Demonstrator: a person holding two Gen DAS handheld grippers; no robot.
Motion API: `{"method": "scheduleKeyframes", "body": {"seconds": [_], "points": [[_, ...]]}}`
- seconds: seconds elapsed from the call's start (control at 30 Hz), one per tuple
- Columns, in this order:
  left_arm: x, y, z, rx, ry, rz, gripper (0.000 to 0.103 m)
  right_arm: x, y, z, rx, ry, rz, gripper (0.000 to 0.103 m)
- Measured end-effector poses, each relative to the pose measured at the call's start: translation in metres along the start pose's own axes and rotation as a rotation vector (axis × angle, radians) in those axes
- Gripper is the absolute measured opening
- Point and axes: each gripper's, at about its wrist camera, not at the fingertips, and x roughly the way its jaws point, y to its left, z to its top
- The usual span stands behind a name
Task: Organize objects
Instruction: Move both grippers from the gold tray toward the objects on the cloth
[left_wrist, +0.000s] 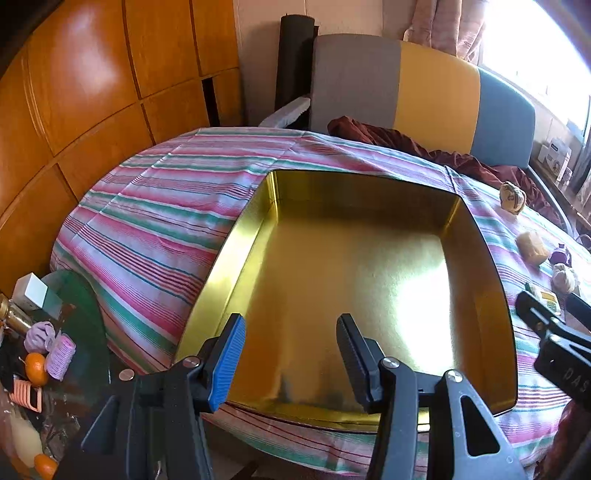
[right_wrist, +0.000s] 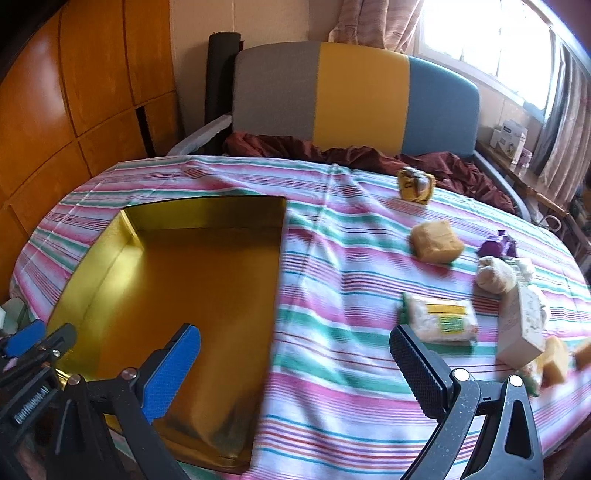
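A gold tin is set on the striped cloth of the table, toward the table's left side and near its front edge. Nothing is seen inside the tin; only a bright glare is shown on its floor.

The left gripper is held over the front part of the tin. Its jaws are spread apart and nothing is held between them. The right gripper is held over the cloth just right of the tin's right wall, near the front edge. Its jaws are spread wide and nothing is gripped.

The loose items are spread over the right half of the table, well apart from the tin:
- a yellow-and-brown packet near the back edge;
- a tan block in front of it;
- a purple wrapper and a white bundle toward the right edge;
- a clear bag with a yellow label, nearest the right gripper;
- a white box, tilted, near the front right corner;
- orange-yellow pieces just beside the box, blurred.

A striped chair with a maroon cloth is placed behind the back edge.
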Motion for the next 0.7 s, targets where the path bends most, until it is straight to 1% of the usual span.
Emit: {"method": "scheduleKeyframes", "body": {"seconds": [0.1, 0.2, 0.27, 0.37, 0.47, 0.5, 0.57, 0.6, 0.7], "points": [[-0.001, -0.007, -0.001, 0.013, 0.000, -0.026, 0.052, 0.000, -0.023, -0.006, 0.007, 0.003, -0.033, 0.103], [-0.003, -0.018, -0.006, 0.051, -0.010, -0.074, 0.052, 0.003, -0.050, -0.016, 0.042, 0.028, -0.047, 0.103], [-0.004, -0.027, -0.012, 0.080, -0.021, -0.128, 0.052, 0.006, -0.069, -0.024, 0.077, 0.047, -0.062, 0.103], [-0.009, -0.039, -0.020, 0.113, -0.028, -0.236, 0.052, 0.009, -0.097, -0.039, 0.129, 0.063, -0.067, 0.103], [-0.014, -0.054, -0.024, 0.158, -0.020, -0.310, 0.052, 0.011, -0.122, -0.055, 0.171, 0.074, -0.082, 0.103], [-0.016, -0.059, -0.025, 0.172, -0.023, -0.318, 0.052, 0.011, -0.129, -0.059, 0.183, 0.077, -0.091, 0.103], [-0.021, -0.074, -0.027, 0.218, -0.026, -0.328, 0.052, 0.008, -0.145, -0.066, 0.214, 0.062, -0.117, 0.103], [-0.023, -0.079, -0.028, 0.236, -0.026, -0.341, 0.052, 0.003, -0.156, -0.069, 0.234, 0.039, -0.142, 0.103], [-0.029, -0.095, -0.029, 0.284, -0.018, -0.429, 0.052, -0.008, -0.183, -0.076, 0.297, -0.018, -0.217, 0.103]]}}
